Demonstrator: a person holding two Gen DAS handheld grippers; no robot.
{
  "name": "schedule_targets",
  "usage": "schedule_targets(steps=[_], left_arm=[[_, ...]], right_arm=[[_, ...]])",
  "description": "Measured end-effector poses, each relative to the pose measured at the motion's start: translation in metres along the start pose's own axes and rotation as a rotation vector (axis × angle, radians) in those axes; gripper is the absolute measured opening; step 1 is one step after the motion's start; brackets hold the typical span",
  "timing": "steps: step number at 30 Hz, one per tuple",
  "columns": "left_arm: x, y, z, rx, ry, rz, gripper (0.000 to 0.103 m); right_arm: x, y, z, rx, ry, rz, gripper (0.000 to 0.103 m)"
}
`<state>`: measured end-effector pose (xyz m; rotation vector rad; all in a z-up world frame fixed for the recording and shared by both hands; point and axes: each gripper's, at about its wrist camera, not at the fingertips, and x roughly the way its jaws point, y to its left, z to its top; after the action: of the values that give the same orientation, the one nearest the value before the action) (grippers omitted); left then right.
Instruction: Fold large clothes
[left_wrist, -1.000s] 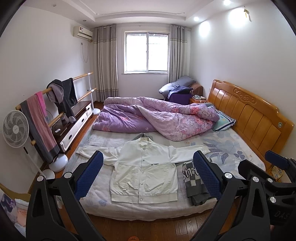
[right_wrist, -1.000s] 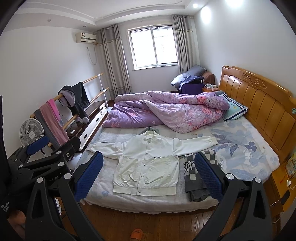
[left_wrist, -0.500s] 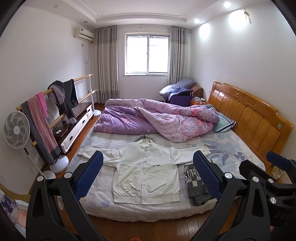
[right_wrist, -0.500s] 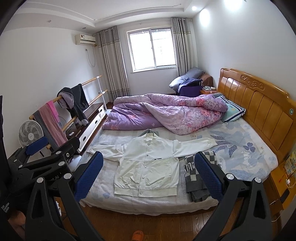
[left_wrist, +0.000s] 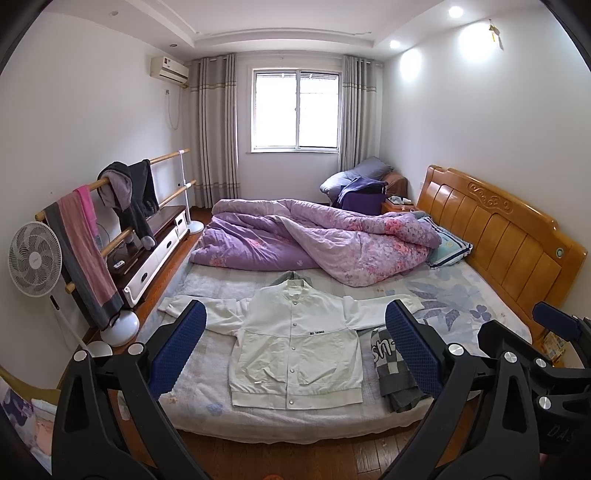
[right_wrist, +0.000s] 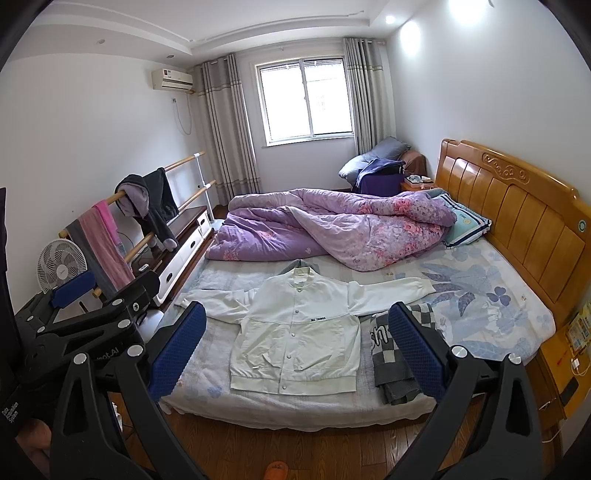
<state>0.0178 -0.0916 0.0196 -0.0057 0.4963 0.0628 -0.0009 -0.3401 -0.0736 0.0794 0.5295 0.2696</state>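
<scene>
A white snap-button jacket (left_wrist: 295, 343) (right_wrist: 297, 332) lies flat and face up on the bed's near half, both sleeves spread sideways. A grey garment's collar (left_wrist: 291, 276) peeks out from under its neck. My left gripper (left_wrist: 293, 349) is open, held well back from the bed over the floor, with nothing between its blue pads. My right gripper (right_wrist: 295, 349) is open too and equally far back. The right gripper's body (left_wrist: 554, 354) shows at the left wrist view's right edge; the left gripper's body (right_wrist: 81, 321) shows at the right wrist view's left.
A folded grey checked garment (left_wrist: 395, 369) (right_wrist: 399, 354) lies right of the jacket. A purple quilt (left_wrist: 314, 240) is heaped on the bed's far half beside a pillow (left_wrist: 448, 245). A wooden headboard (left_wrist: 498, 236) is at right; a clothes rail (left_wrist: 110, 206), fan (left_wrist: 35, 258) and low cabinet (left_wrist: 155, 251) are at left.
Both cameras have drifted back slightly from the bed, so the jacket sits a little smaller and lower. Both grippers stay open; the clothes have not moved.
</scene>
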Motion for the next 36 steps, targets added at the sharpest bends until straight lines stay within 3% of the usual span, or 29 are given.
schedule_targets(steps=[36], left_arm=[[0.0055,0.0,0.0005,-0.008,-0.001,0.019,0.098]], right_arm=[[0.0081,-0.0074,0.0036,-0.008,0.017,0.007,0.095]])
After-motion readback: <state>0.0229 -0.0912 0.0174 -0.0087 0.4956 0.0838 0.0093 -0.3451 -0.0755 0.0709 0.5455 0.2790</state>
